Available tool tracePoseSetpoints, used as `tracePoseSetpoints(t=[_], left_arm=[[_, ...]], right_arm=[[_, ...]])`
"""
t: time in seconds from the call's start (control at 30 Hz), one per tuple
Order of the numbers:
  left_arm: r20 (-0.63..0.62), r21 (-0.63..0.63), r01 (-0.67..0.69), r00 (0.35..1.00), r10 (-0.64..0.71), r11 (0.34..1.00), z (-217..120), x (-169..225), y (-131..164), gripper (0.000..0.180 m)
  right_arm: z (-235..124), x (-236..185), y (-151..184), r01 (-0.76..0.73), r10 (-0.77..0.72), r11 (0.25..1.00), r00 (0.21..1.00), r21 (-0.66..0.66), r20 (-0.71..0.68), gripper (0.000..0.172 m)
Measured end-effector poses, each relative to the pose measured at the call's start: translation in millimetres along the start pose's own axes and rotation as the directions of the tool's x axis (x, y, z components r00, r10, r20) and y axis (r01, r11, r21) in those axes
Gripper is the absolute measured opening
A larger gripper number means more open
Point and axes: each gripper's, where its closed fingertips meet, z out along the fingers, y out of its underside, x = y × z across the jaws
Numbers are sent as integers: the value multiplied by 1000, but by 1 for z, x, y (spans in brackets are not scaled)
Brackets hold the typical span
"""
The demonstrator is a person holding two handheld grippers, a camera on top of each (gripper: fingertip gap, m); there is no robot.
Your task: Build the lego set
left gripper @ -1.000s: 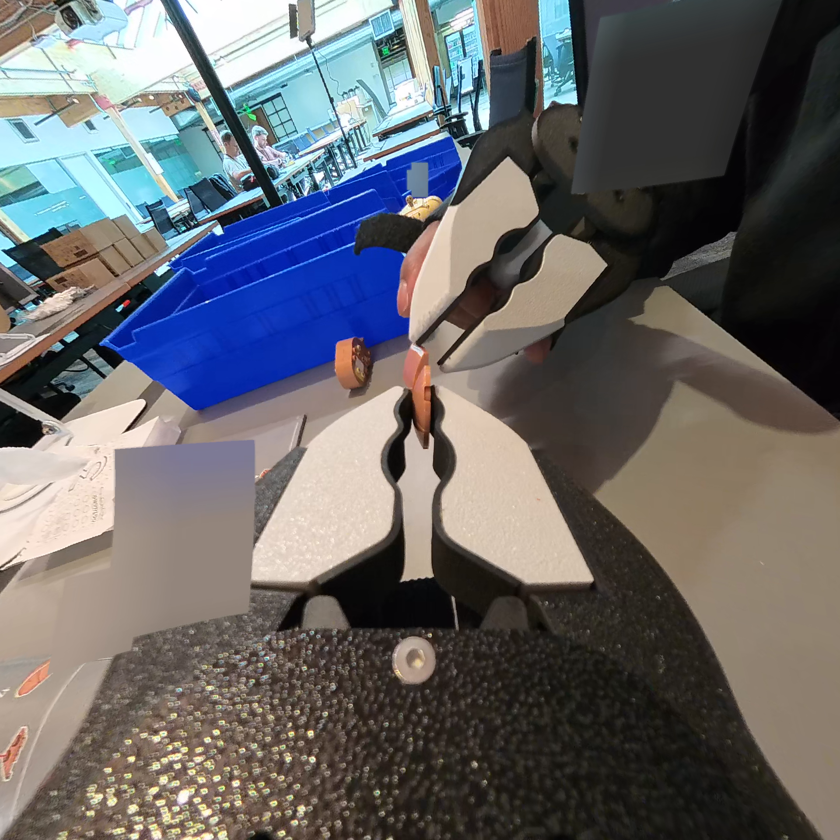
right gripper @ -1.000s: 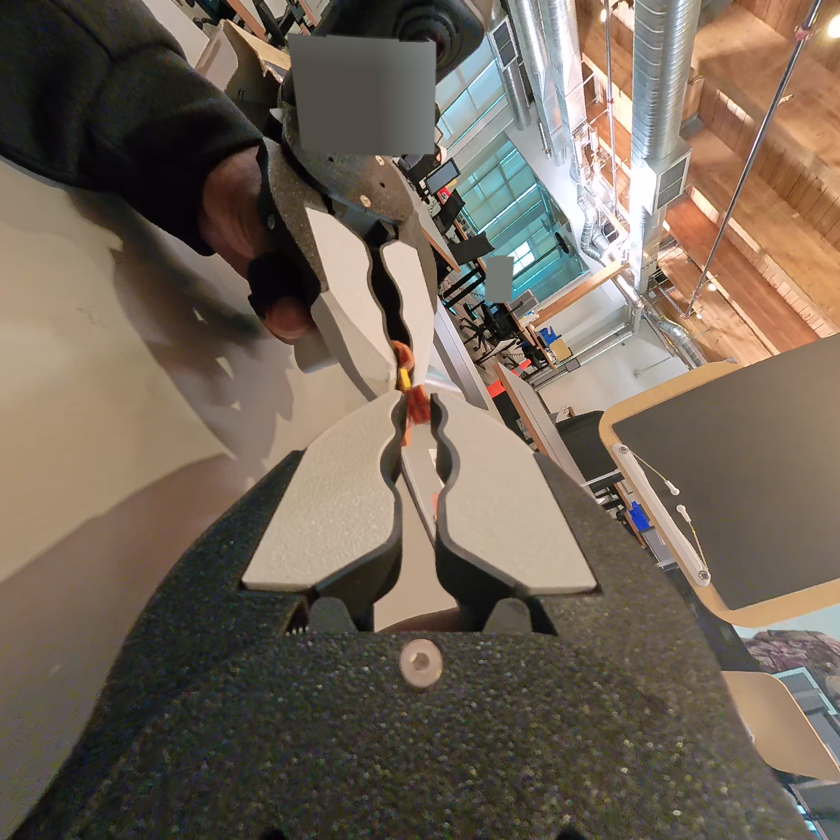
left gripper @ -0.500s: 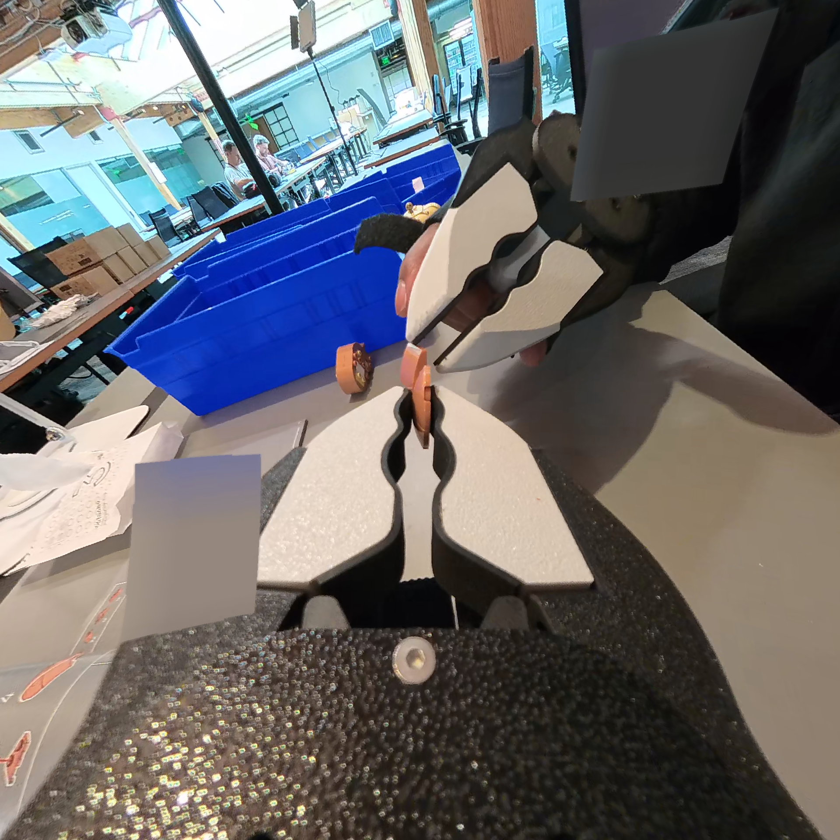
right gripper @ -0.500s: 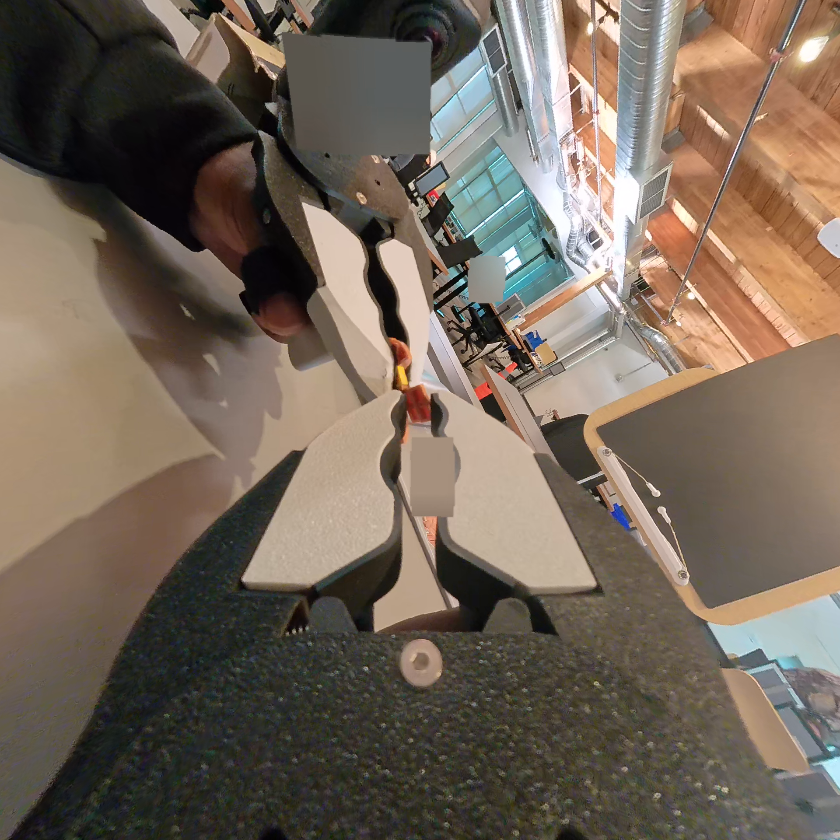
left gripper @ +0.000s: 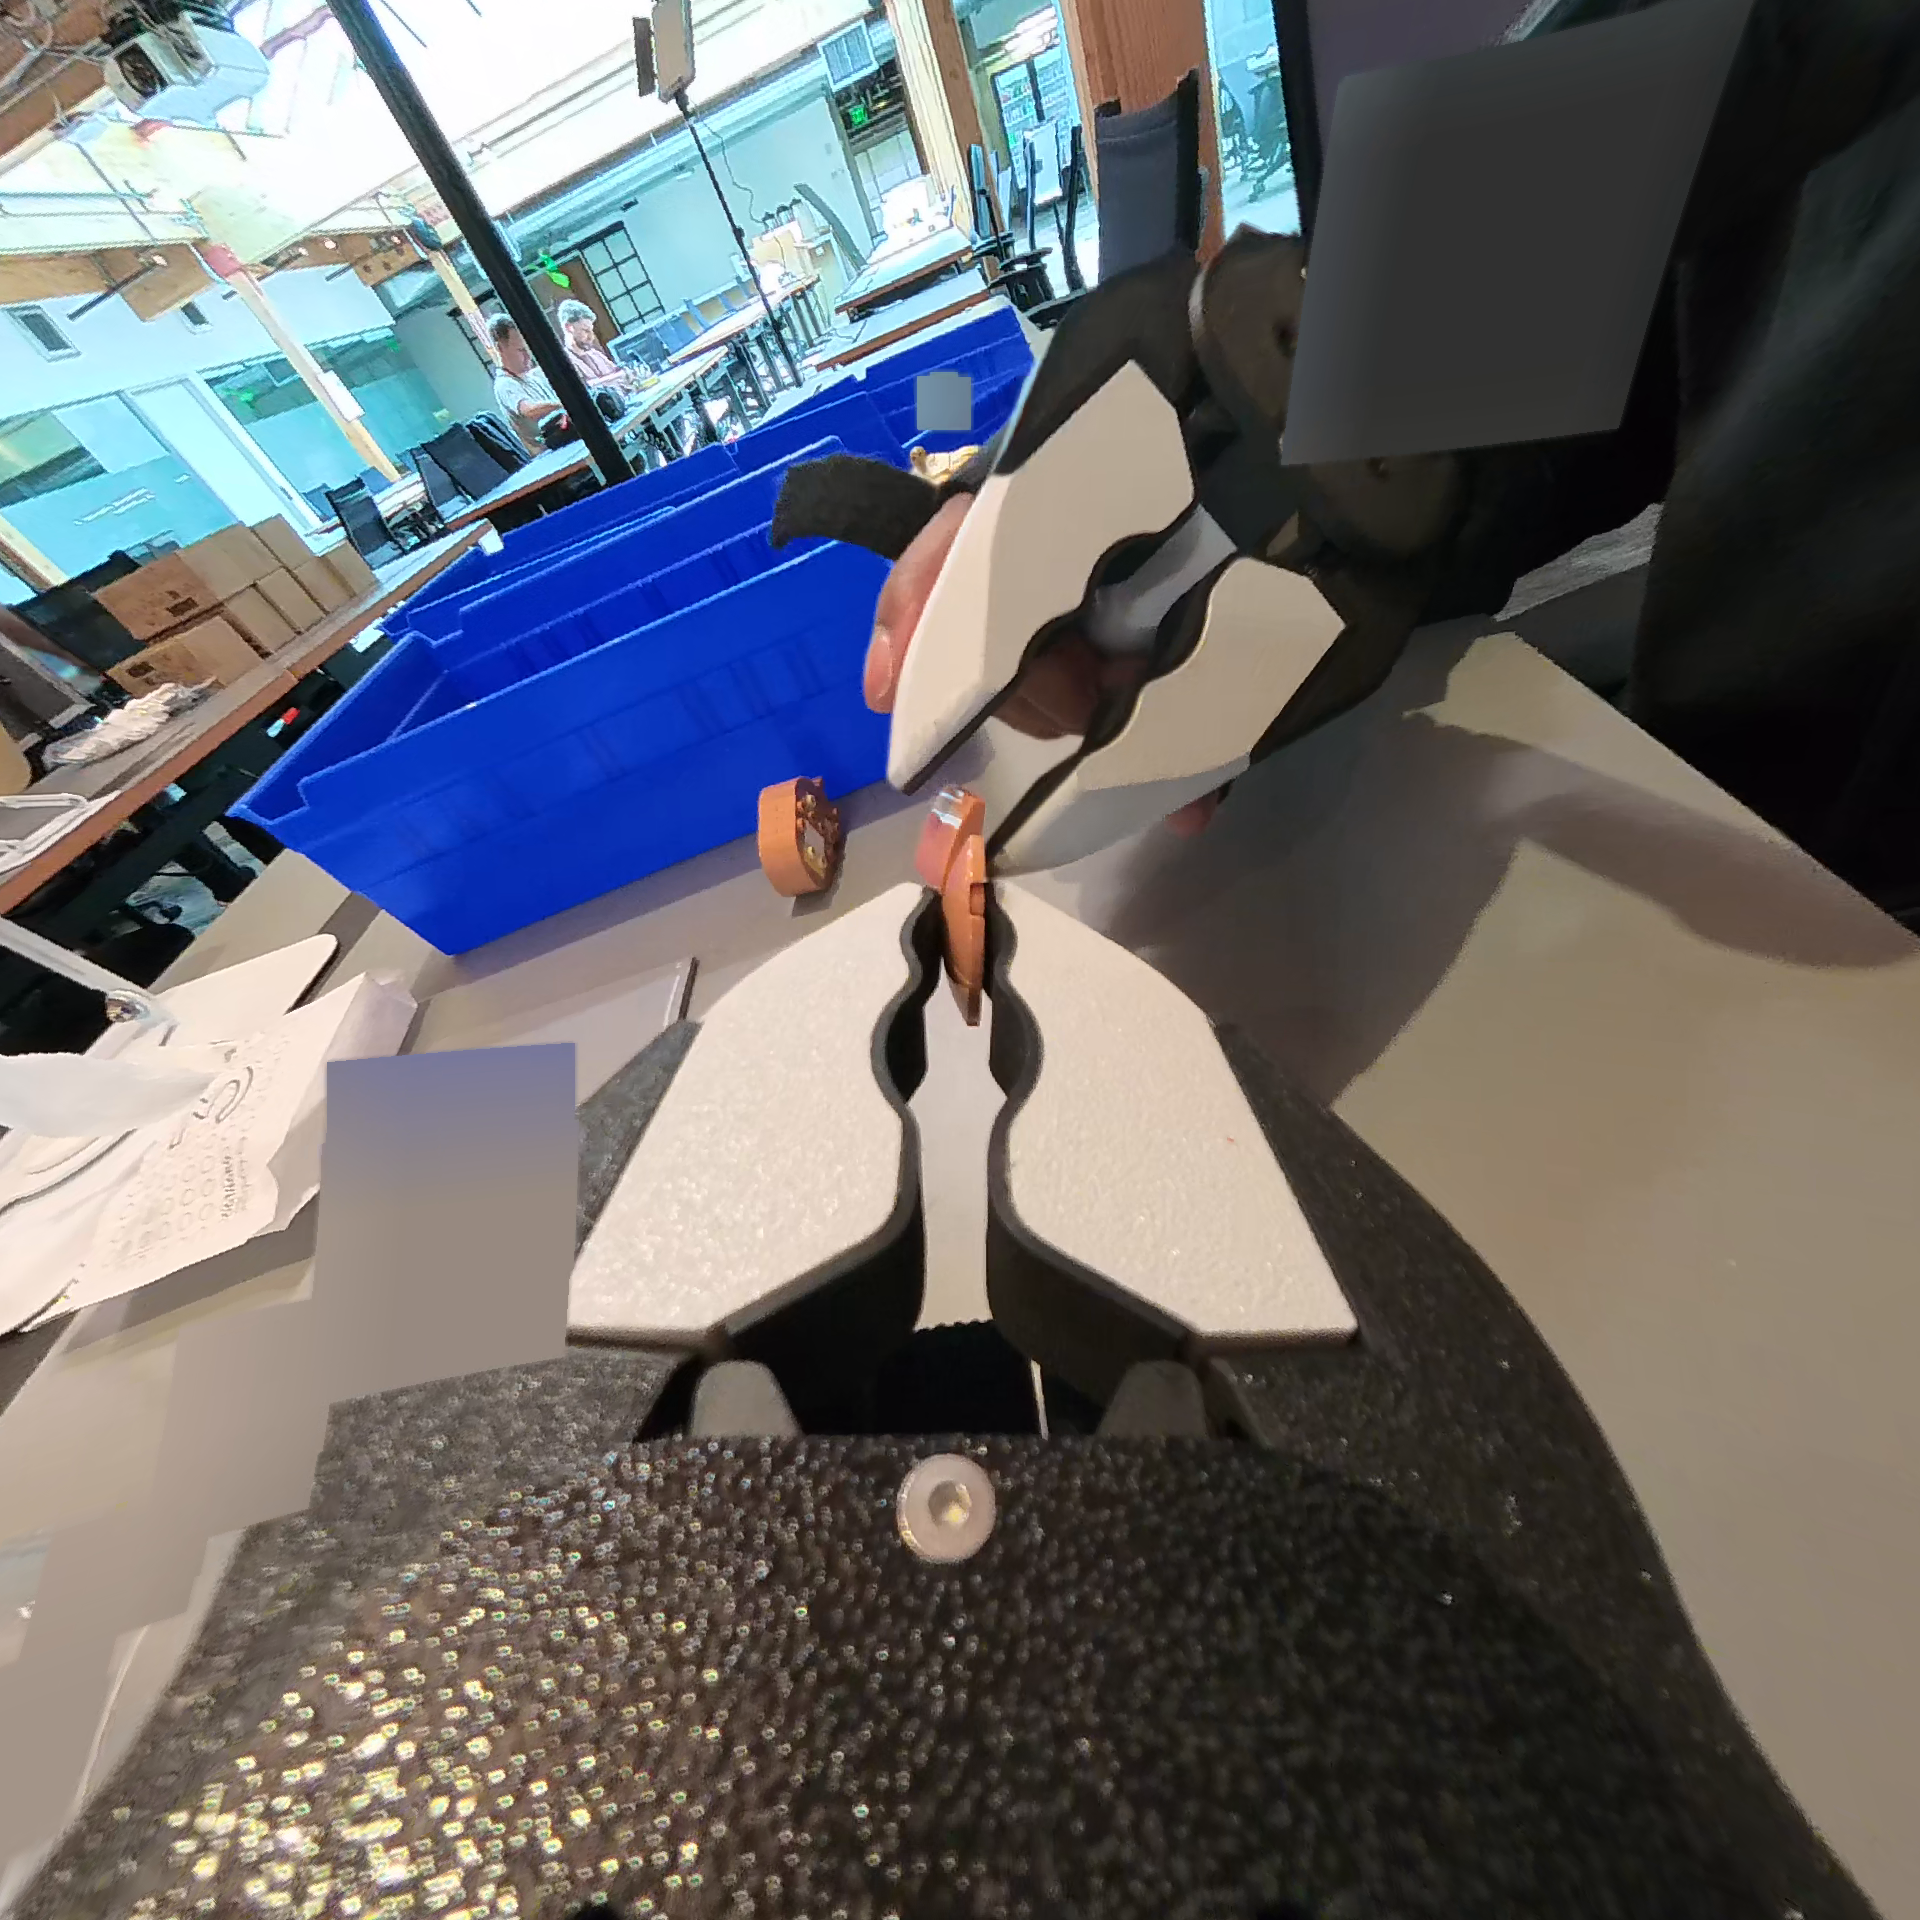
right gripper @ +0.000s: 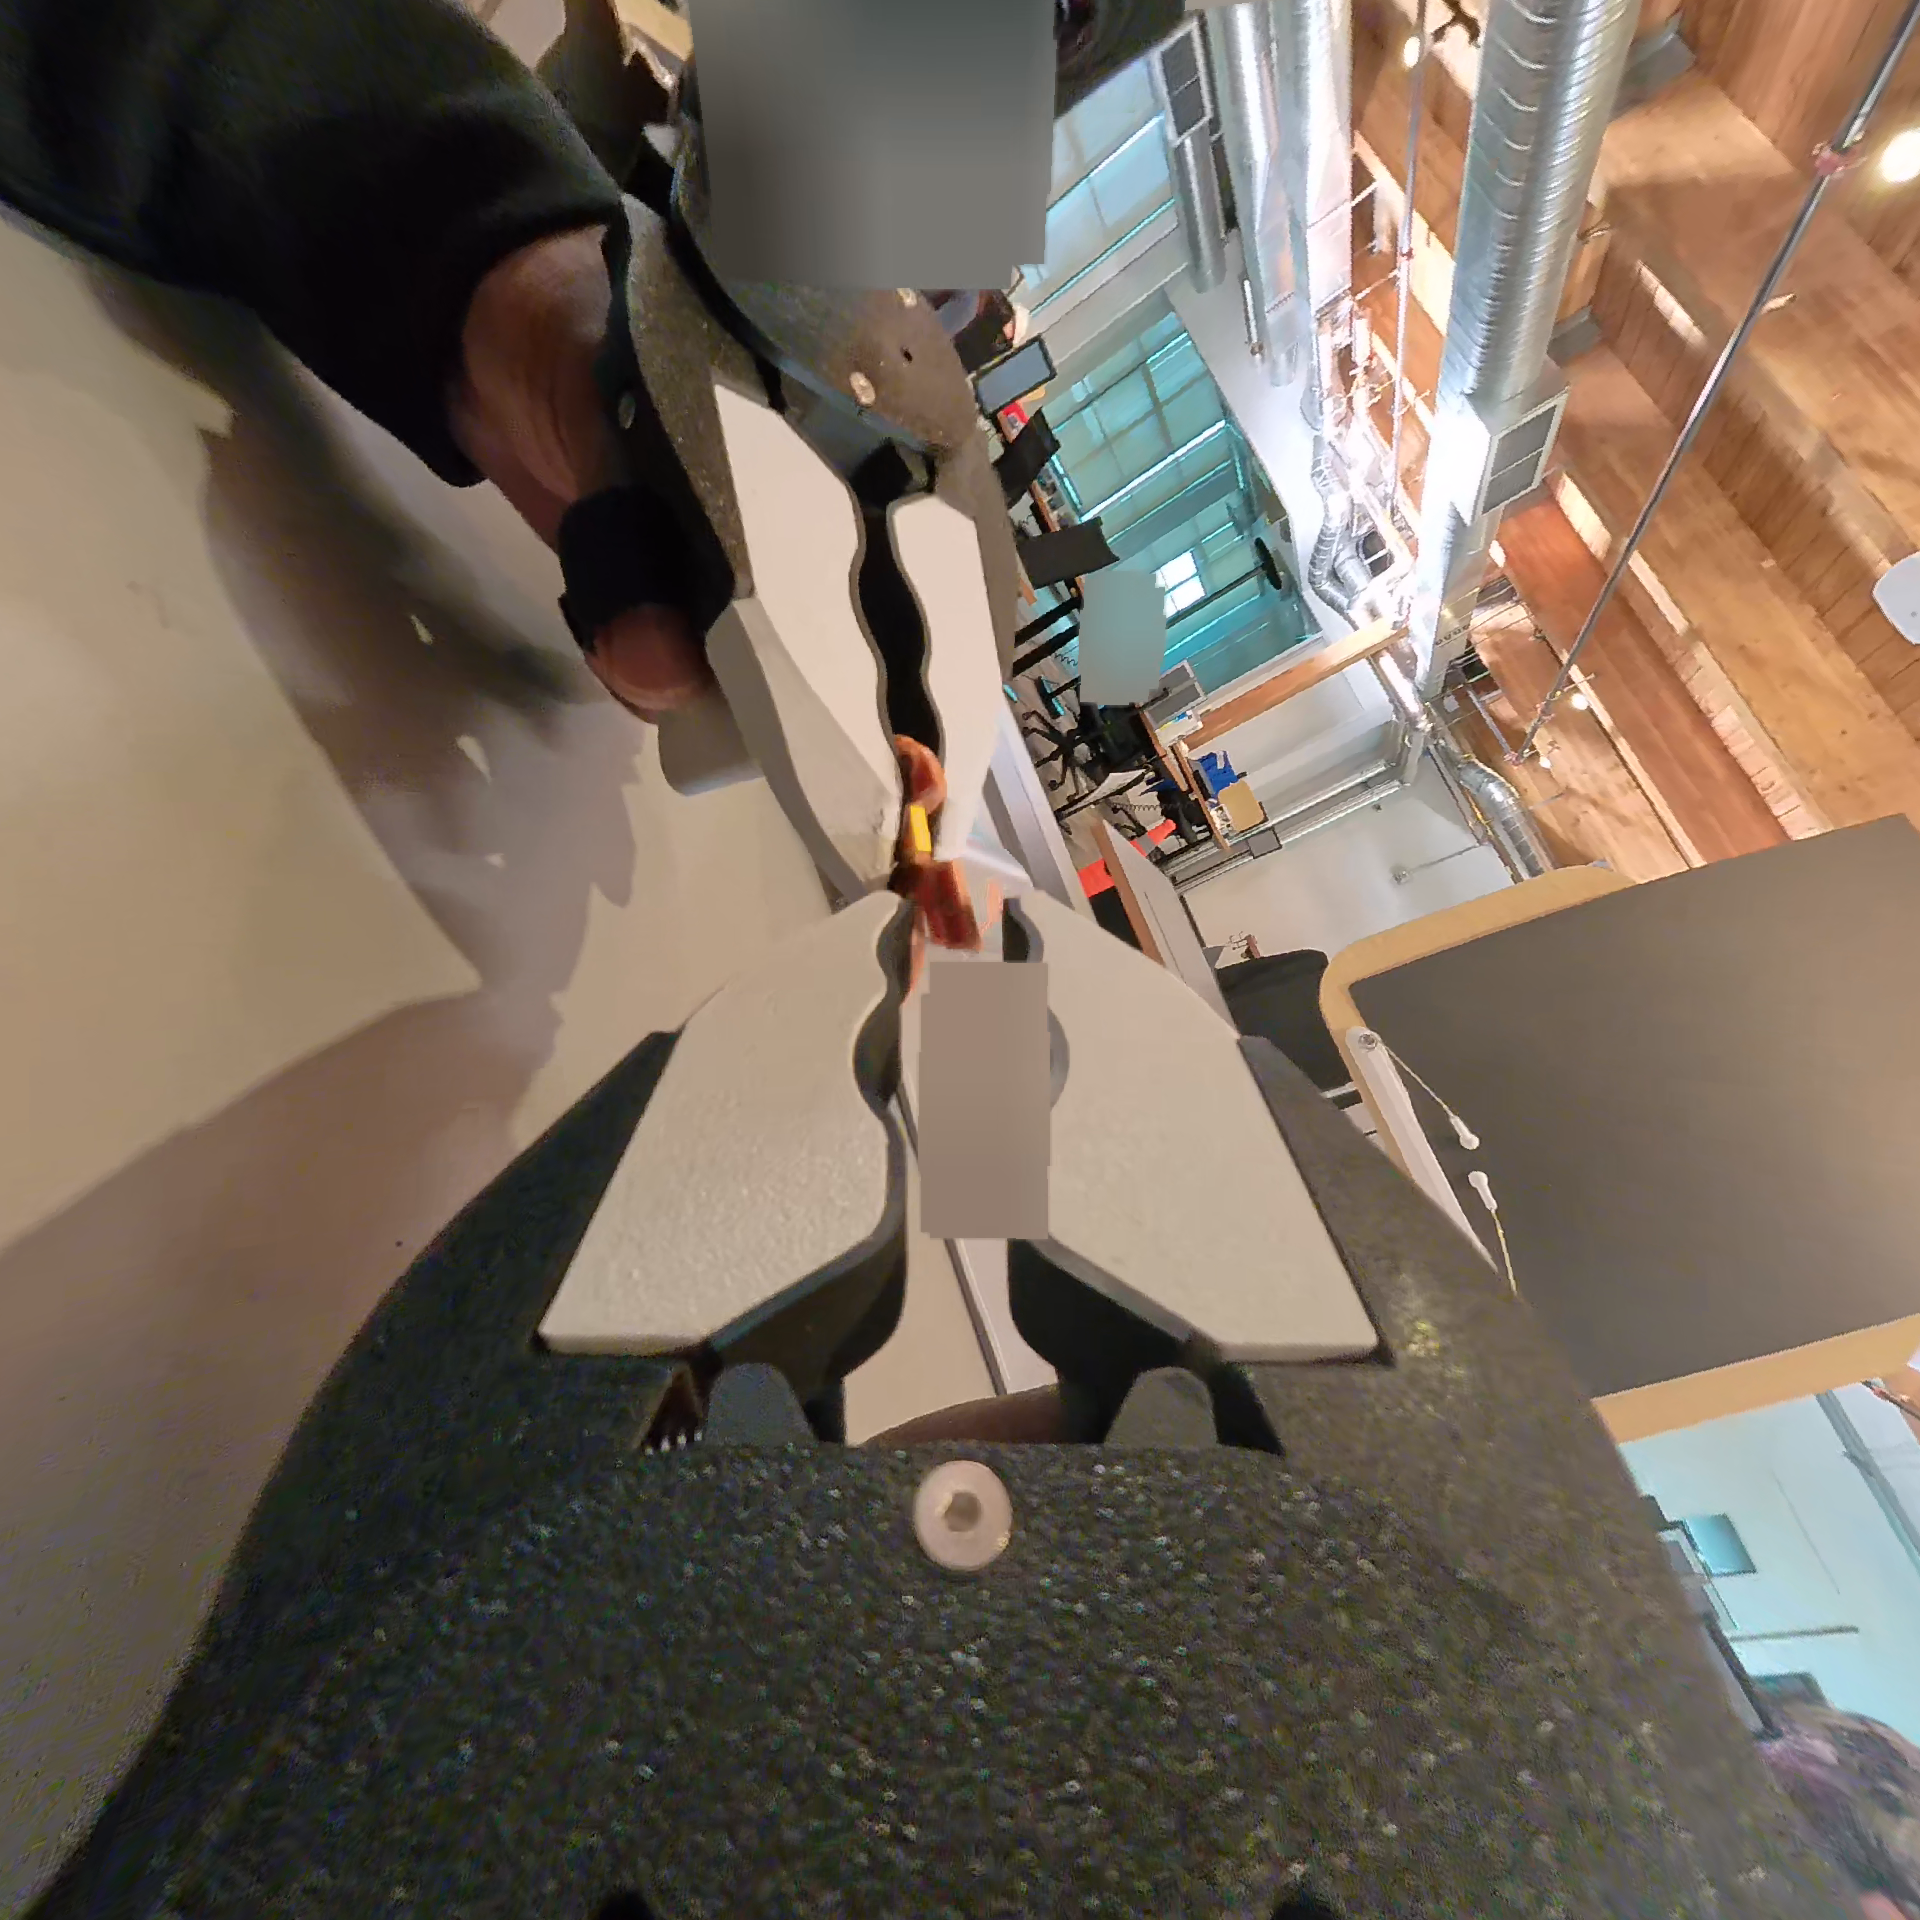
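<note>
Orange piece (left gripper: 964, 935) – my left claw (left gripper: 961, 914) pinches it tight. My right claw (left gripper: 951, 821) open, just beside it. Blue bins (left gripper: 582, 748) behind – insides hidden.

Both views are bright and daylit. In the left wrist view, light pours through tall windows (left gripper: 125, 436) at the far left, washing out the ceiling. A soft dark shadow (left gripper: 1455, 831) falls across the grey table (left gripper: 1610, 1247). The black foam (left gripper: 727, 1662) at the bottom glitters with speckled glare. In the right wrist view, warm lamps (right gripper: 1901, 156) glow at the upper right, and blurred shadows (right gripper: 468, 727) spread over the table. Straight lines bend toward the edges, and the nearest parts are slightly soft.
</note>
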Motion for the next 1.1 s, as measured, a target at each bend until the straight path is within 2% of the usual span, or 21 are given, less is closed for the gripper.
tracePoseSetpoints(t=[0.13,0.23,0.87,1.1], left_arm=[[-4,-16,-21,1000,21,1000,1,2,2,6],[-7,-27,-39,999,39,999,2,3,3,6],[41,-103,-169,984,174,980,8,3,14,6],[56,-123,-188,979,196,974,8,2,16,7]], right_arm=[[-1,-2,1,-35,35,999,998,3,58,16],[-1,-6,1,-36,36,999,996,-4,86,5],[-1,-14,4,-145,146,989,976,-23,162,4],[0,-16,4,-121,125,992,979,-31,164,4]])
